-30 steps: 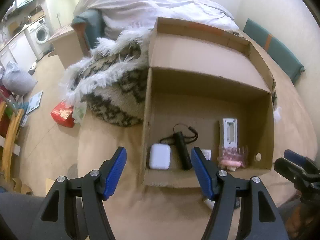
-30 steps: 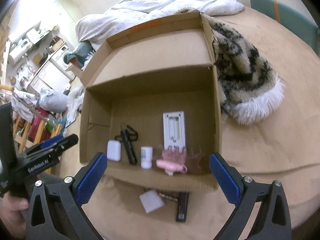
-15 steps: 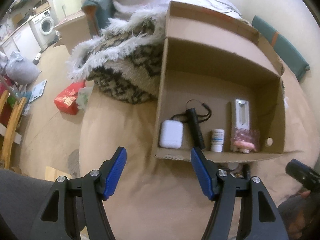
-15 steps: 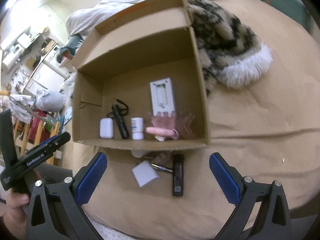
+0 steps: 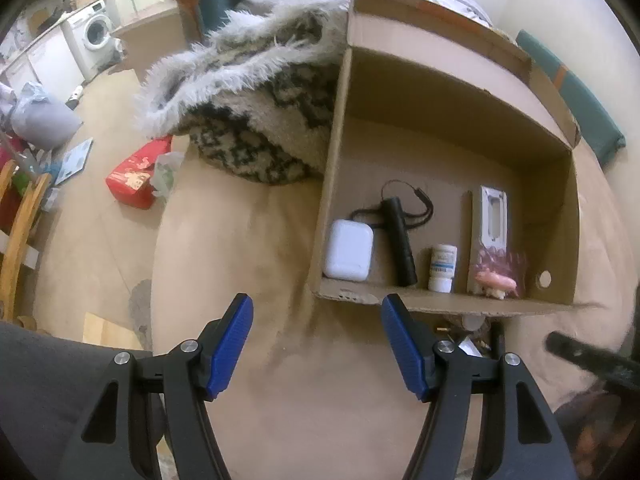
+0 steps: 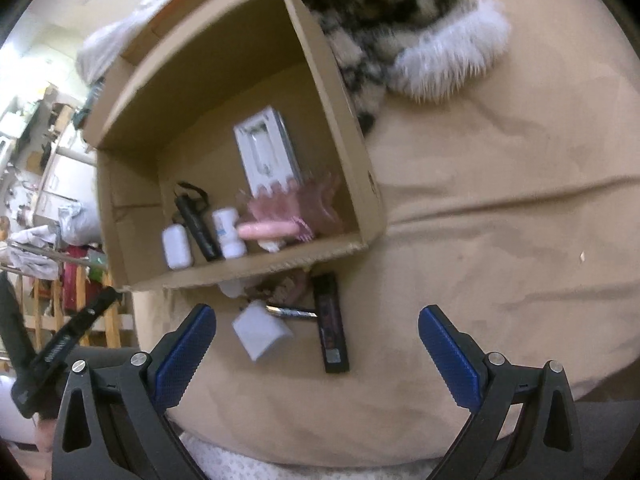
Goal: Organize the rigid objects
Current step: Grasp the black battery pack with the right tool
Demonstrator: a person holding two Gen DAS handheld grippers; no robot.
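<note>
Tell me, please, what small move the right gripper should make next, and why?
Probably ease the right gripper down over the white block lying on the tan sheet in front of the brown cardboard box. Its jaws are open and empty, the block lies nearest between them, and it is not yet boxed.

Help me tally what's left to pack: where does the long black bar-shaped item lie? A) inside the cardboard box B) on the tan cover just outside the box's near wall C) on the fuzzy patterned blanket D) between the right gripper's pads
B: the long black bar-shaped item lies on the tan cover, just outside the cardboard box.
</note>
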